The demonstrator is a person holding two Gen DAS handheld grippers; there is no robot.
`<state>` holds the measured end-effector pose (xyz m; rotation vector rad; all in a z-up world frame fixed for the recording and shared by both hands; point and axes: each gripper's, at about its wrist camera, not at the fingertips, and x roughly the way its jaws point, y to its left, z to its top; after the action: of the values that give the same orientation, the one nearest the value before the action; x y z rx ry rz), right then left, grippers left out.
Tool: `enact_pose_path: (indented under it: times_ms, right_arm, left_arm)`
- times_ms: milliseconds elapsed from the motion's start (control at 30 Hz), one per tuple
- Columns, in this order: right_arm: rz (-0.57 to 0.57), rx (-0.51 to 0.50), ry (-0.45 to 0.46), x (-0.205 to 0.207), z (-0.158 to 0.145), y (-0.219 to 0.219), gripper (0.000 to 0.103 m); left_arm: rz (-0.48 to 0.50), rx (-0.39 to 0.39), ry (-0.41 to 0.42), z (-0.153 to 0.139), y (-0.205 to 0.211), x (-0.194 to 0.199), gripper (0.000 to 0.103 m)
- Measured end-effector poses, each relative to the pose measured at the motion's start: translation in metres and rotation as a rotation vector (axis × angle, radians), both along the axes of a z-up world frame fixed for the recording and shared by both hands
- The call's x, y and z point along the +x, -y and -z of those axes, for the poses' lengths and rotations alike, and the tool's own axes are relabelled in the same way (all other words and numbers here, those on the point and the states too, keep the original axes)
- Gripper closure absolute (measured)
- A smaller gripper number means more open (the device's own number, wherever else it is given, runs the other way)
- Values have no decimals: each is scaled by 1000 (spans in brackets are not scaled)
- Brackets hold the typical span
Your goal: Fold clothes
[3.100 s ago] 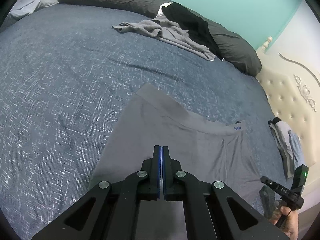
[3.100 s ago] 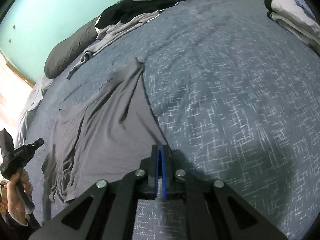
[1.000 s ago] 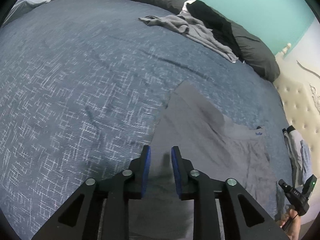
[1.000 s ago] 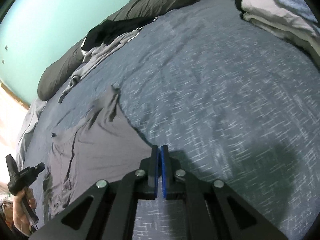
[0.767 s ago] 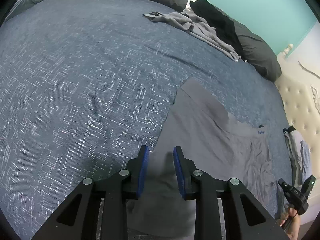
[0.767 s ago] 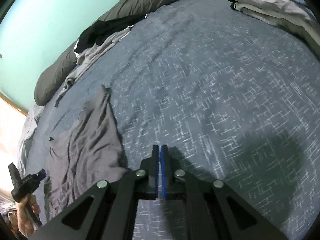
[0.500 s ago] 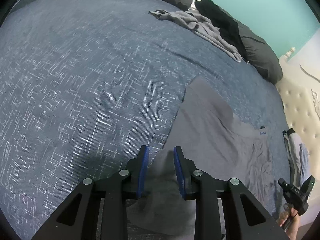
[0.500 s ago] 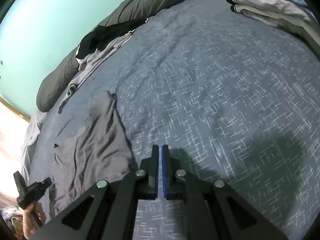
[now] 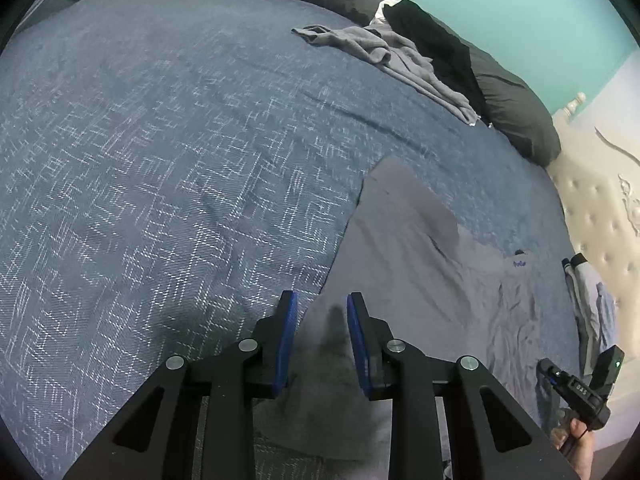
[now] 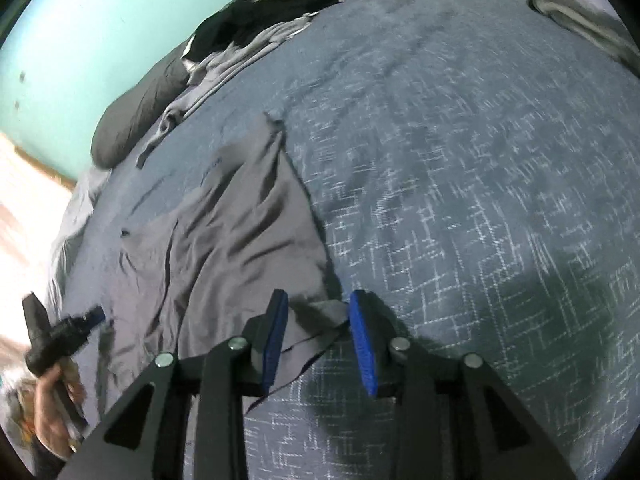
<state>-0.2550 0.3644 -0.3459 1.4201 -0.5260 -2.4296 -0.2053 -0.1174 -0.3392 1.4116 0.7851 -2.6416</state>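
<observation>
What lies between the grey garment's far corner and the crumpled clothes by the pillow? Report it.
Only bare blue bedspread between the grey garment and the crumpled clothes, per the left wrist view.

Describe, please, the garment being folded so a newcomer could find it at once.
On the blue bedspread, look just ahead of both open tools. The flat grey garment lies there alone, with a small blue logo, unlike the crumpled grey clothes by the dark pillows.
</observation>
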Motion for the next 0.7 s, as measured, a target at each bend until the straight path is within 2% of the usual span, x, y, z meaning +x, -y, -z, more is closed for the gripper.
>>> enact_pose_path:
  times_ms: [33, 133, 233, 500, 600, 700]
  right_arm:
    - [0, -15, -4, 1, -1, -1, 96]
    - [13, -59, -24, 4, -7, -8, 100]
    - [34, -91, -64, 10, -22, -18, 100]
    - [144, -191, -19, 13, -15, -61, 100]
    - [187, -168, 1, 11, -8, -76, 100]
    - [181, -177, 4, 9, -7, -74, 100]
  left_arm:
    - [1, 2, 0, 0, 0, 1, 75]
    - [5, 2, -4, -2, -2, 3, 75]
    - [6, -3, -8, -4, -5, -1, 75]
    - [4, -10, -11, -5, -9, -3, 75]
    - [7, -16, -10, -4, -11, -6, 75]
    - [6, -23, -9, -4, -13, -10, 75]
